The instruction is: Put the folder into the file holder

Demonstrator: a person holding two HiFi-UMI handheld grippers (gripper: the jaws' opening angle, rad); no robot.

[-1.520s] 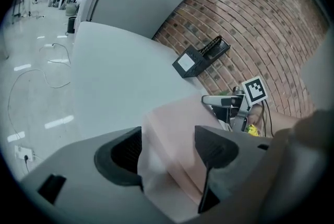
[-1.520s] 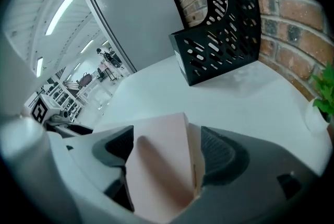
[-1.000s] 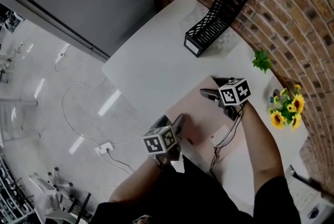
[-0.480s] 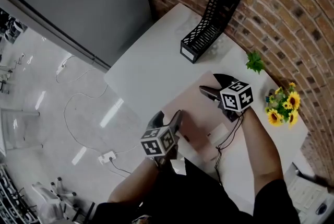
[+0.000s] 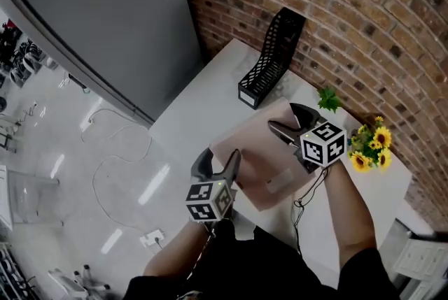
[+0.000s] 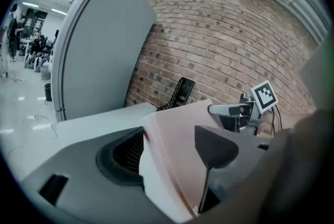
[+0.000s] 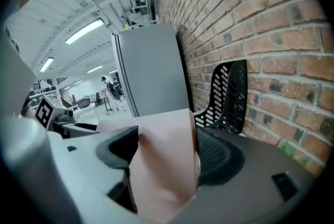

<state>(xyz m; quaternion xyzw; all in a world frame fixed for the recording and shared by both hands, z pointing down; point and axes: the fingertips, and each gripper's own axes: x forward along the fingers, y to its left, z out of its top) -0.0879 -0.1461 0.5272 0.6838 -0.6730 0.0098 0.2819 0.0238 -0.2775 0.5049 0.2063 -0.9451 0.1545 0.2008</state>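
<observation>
Both grippers are pinching the pink folder [image 5: 260,152] — left gripper [image 5: 218,157] clamping one edge, right gripper [image 5: 291,120] the opposite one — so it's hanging stretched between the fingers [image 5: 232,161], clear of the table [image 5: 203,104]. Two-edge grip is probably keeping it from flopping; file holder [image 5: 269,57] is waiting well beyond the fingertips

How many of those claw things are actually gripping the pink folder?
2. The left claw grips the folder at its lower-left edge in the head view. The right claw grips its upper-right edge. Neither is hidden.
</observation>
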